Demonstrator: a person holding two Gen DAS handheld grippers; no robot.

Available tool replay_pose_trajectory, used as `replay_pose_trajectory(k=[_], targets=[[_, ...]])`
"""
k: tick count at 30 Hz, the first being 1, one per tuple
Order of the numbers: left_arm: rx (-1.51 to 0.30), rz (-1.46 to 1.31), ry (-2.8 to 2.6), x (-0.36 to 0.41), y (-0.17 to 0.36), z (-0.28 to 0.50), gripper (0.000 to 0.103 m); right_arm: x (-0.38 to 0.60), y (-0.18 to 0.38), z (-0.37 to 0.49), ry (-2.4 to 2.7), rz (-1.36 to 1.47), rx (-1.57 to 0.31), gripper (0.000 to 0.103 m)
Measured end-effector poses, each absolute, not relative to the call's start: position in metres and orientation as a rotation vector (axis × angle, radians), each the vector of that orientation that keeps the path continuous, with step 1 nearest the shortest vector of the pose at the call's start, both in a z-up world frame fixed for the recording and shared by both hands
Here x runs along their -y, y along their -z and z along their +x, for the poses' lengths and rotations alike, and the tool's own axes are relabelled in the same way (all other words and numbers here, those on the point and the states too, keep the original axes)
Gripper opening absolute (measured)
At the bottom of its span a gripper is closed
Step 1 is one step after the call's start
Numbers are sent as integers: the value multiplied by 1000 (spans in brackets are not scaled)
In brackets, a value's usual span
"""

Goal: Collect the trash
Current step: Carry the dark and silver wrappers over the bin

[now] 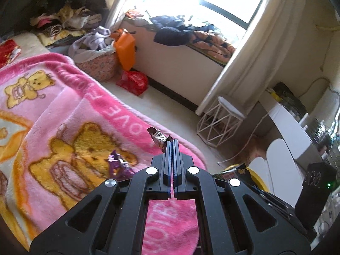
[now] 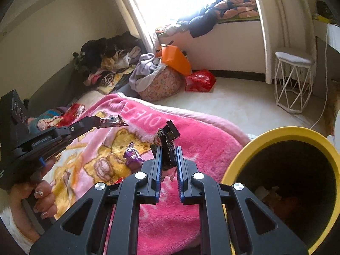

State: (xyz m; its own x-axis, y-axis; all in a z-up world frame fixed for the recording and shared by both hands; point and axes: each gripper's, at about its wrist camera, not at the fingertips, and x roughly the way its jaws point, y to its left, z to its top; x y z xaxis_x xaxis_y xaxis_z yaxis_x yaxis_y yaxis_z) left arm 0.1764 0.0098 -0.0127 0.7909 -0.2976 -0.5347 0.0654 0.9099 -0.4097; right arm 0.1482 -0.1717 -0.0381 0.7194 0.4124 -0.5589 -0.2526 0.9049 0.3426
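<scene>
Right wrist view first: the right claw (image 2: 167,159) pinches a dark crumpled wrapper (image 2: 167,140), which stands up between the blue pads (image 2: 158,165) and pokes out past their tips. Just to that claw's right and a little below gapes the yellow-rimmed bin (image 2: 240,159), dark inside with some scraps at the bottom. To the claw's left, the left claw (image 2: 95,125), held in a person's hand (image 2: 40,199), is pressed together on a brown foil wrapper (image 2: 112,121) that juts out from its tips.

Left wrist view shows the same grip from behind: the left claw (image 1: 172,146) has its jaws closed flat together, with the brown foil wrapper (image 1: 158,138) sticking out past the tips.

Both pieces look ready for dropping, I judge. To do it well, swing each claw right over the bin's mouth before spreading the jaws, tips pointing down, so light foil falls inside rather than fluttering onto the blanket (image 2: 191,144). Taking the right claw first seems sensible, since it is nearest the rim; the left must cross further and should keep clear of the other tool.

Ahead of the claws, one purple wrapper (image 2: 132,156) lies on the pink bear blanket, not yet collected. A sliver of red shows just left of the right claw's base; I cannot tell what it is.

Count: two claws, two wrappers held, one wrapper loose on the bed, one bin. Further off, on the floor, one white wire stool (image 2: 293,80), one red bag (image 2: 199,80) and one orange bag (image 2: 176,59).
</scene>
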Motion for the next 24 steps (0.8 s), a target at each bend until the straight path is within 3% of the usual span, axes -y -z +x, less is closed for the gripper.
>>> replay_pose_trajectory(k=[24], targets=[[-621, -296, 333, 64, -5, 156, 0, 254, 23, 115, -212, 319, -596, 12]])
